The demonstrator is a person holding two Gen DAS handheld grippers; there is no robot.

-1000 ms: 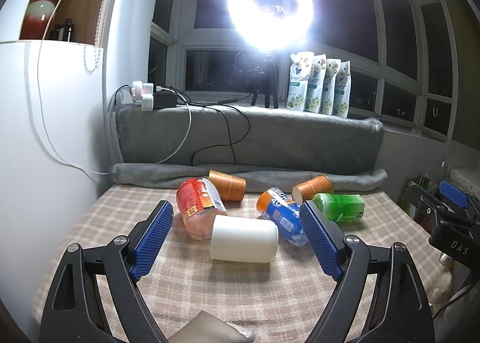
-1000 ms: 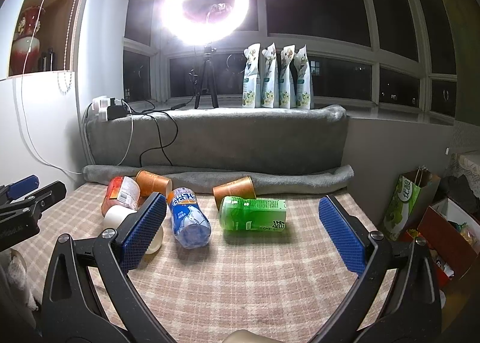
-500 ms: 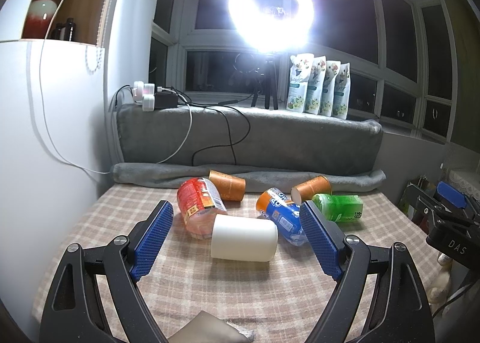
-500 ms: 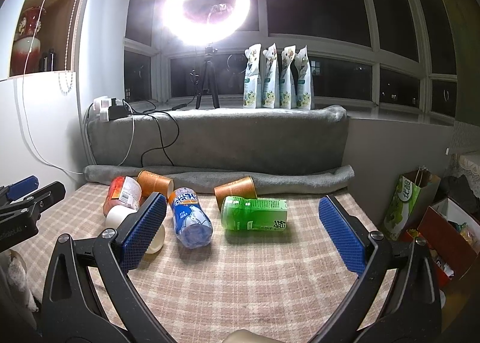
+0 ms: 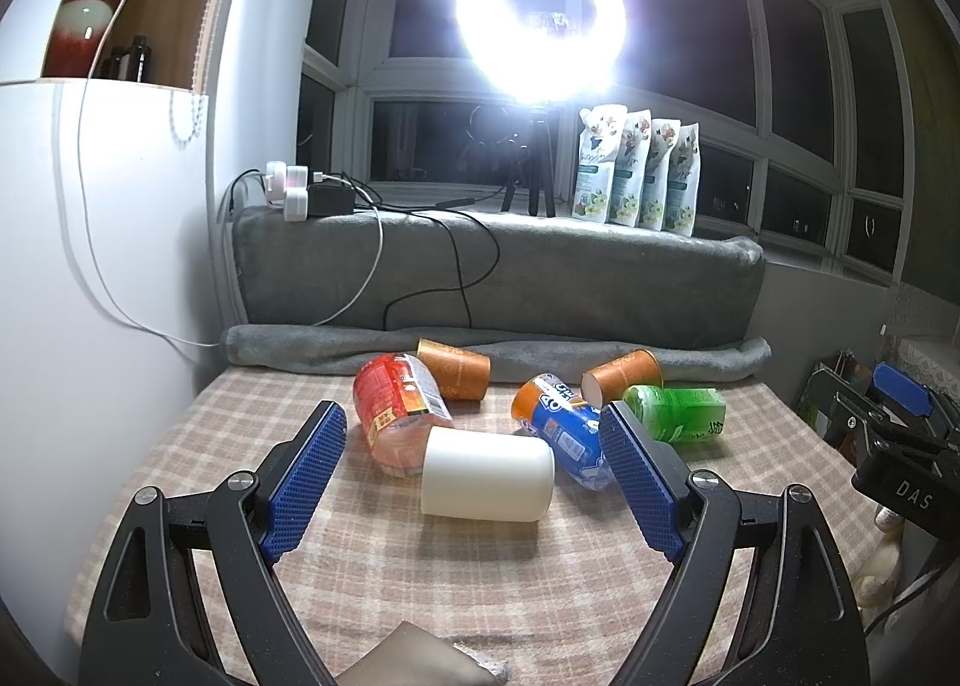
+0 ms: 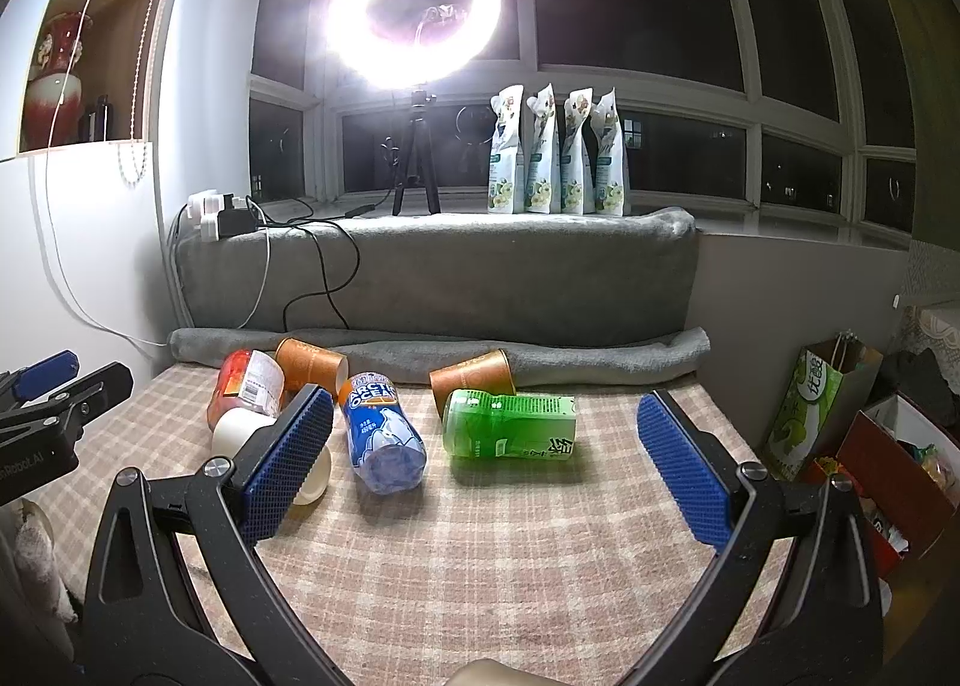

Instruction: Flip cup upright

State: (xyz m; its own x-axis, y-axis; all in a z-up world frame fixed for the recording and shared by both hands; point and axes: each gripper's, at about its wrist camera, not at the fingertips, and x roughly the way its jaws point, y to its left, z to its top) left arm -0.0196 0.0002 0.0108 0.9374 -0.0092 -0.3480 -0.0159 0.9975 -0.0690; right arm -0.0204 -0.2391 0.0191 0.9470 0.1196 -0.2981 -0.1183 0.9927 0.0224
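Observation:
A white cup (image 5: 486, 475) lies on its side on the checked cloth, between and just beyond the open jaws of my left gripper (image 5: 471, 449). In the right wrist view the white cup (image 6: 240, 427) is partly hidden behind the left finger. Two orange paper cups (image 5: 454, 368) (image 5: 621, 374) lie on their sides further back; they also show in the right wrist view (image 6: 312, 365) (image 6: 474, 377). My right gripper (image 6: 483, 431) is open and empty, facing a green bottle (image 6: 510, 434).
A red-labelled bottle (image 5: 399, 407), a blue-labelled bottle (image 5: 564, 431) and the green bottle (image 5: 675, 413) lie on the cloth. A grey rolled blanket (image 5: 720, 359) and cushion (image 5: 480, 278) bound the back. A white wall (image 5: 90, 296) stands left. Bags and boxes (image 6: 840, 428) sit off the right edge.
Both grippers have crept slightly forward; the objects look a touch nearer. Nothing was grasped or released.

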